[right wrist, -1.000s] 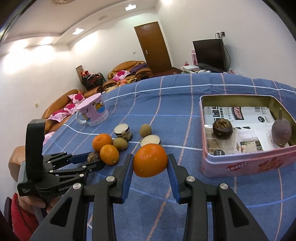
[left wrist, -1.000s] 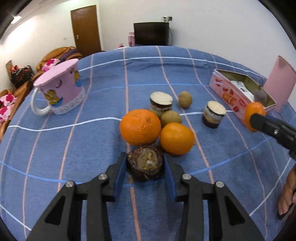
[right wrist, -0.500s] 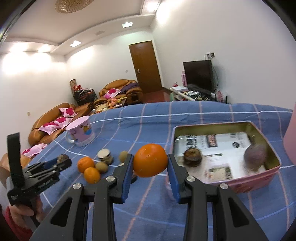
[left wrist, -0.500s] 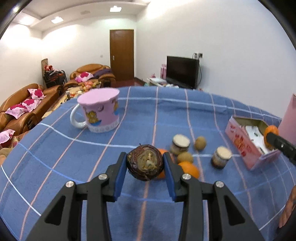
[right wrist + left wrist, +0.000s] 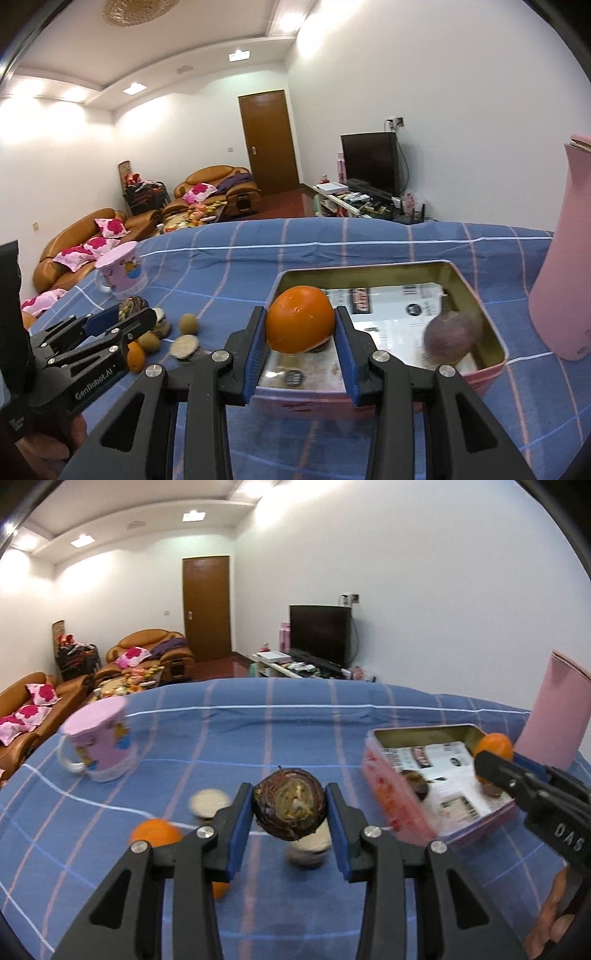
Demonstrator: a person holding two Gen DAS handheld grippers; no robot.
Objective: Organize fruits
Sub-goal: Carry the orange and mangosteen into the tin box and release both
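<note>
From my left claw [image 5: 290,805] I see a dark, wrinkled, cracked fruit [image 5: 290,803] clamped between the blue pads, raised above the blue cloth [image 5: 258,731]. From my right claw [image 5: 300,325], a smooth orange [image 5: 300,319] sits pinched over the near edge of the pink tin [image 5: 491,354].

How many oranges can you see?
3. One orange is clamped in the right gripper above the tin; two oranges lie on the blue cloth. Others may be hidden.

Woven checked cloth [image 5: 295,709], shiny metal tin [image 5: 458,280], dimpled glossy orange [image 5: 301,323]
</note>
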